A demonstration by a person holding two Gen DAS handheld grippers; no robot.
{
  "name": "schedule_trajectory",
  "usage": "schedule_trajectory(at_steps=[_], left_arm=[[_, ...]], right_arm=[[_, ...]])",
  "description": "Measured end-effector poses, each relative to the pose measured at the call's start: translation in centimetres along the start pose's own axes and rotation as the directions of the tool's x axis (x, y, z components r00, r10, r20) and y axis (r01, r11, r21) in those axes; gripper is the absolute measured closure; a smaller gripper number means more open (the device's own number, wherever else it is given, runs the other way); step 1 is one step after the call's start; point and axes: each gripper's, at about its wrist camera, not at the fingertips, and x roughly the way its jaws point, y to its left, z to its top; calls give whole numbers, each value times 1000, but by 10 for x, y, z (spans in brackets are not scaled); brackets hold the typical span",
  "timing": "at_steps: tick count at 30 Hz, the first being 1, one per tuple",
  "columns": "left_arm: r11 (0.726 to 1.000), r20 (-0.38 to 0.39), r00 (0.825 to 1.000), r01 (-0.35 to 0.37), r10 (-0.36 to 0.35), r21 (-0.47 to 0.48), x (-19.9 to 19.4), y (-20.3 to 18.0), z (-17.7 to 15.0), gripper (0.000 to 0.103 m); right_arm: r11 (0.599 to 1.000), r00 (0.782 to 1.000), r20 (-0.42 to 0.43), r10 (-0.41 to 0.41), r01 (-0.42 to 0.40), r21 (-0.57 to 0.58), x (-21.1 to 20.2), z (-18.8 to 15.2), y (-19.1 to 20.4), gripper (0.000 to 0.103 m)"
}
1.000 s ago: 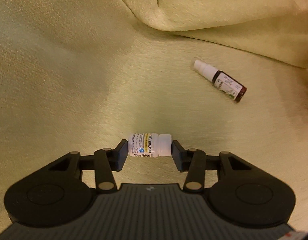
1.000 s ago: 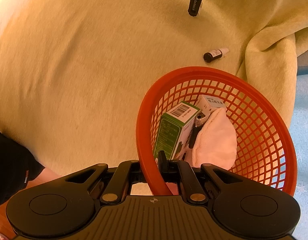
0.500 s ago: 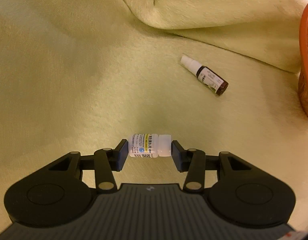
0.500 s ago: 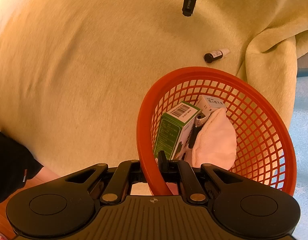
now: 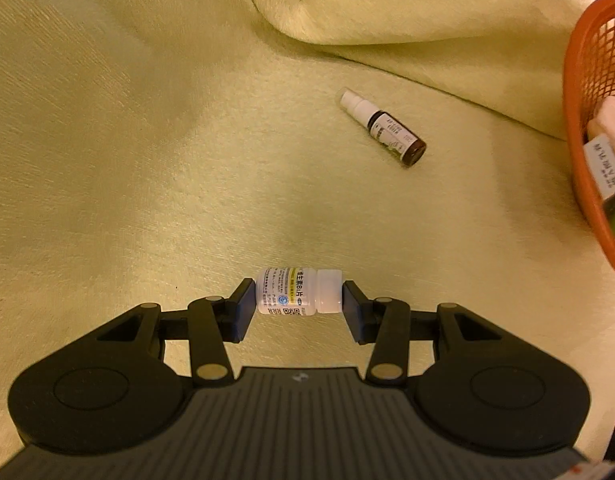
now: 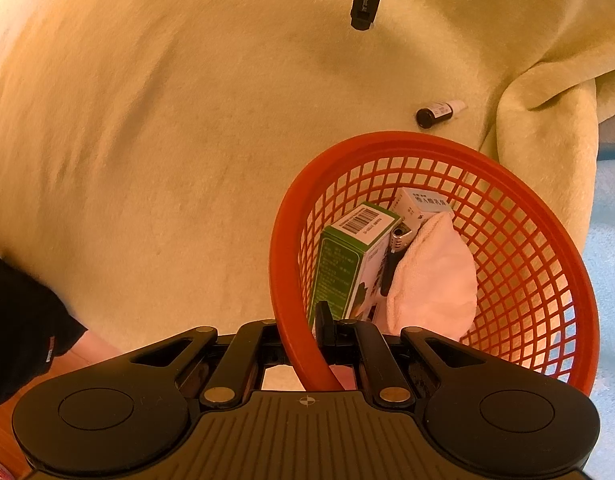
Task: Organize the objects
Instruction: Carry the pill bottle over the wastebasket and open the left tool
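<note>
**Orange basket pinched at the rim, white bottle held end to end**

Orange mesh fills our right wrist view: the basket (image 6: 507, 240) is gripped at its near rim, with our right gripper (image 6: 307, 344) closed on that rim, one finger outside the wall and the other inside it. Just past the inner finger stands a green box (image 6: 347, 264), leaning against a black lighter (image 6: 393, 256) and a pink cloth (image 6: 431, 280). Beyond those lies a white box (image 6: 421, 206), against the far wall. Ahead of the basket and outside it, a brown bottle (image 6: 433, 114) lies on its side on the yellow-green blanket (image 6: 167, 140). Further ahead still, one black finger of our other gripper hangs into view from the top edge.

In the left wrist view, our left gripper (image 5: 297, 300) pinches a white bottle (image 5: 295, 291) lengthwise: the left finger presses its base, the right finger presses its cap, and it sits crosswise between the tips, above the blanket (image 5: 127, 160). Ahead and to the right of the fingers lies the brown bottle (image 5: 387, 130), white nozzle pointing away. Far right of the fingers, the basket (image 5: 575, 120) edges into view.
</note>
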Motion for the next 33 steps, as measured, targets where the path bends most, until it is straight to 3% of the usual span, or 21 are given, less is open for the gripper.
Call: schedule_trajectory(at_steps=[10, 24, 33], left_arm=[[999, 48, 998, 42, -42, 1, -40, -15, 6, 62], [985, 102, 984, 138, -148, 101, -98, -59, 24, 62], [973, 123, 973, 178, -196, 149, -114, -80, 40, 62]], right_arm=[[1000, 1000, -11, -12, 12, -8, -2, -4, 2, 99], [1000, 1000, -7, -18, 18, -18, -4, -10, 2, 99], [1000, 1000, -5, -20, 20, -17, -5, -13, 0, 99]])
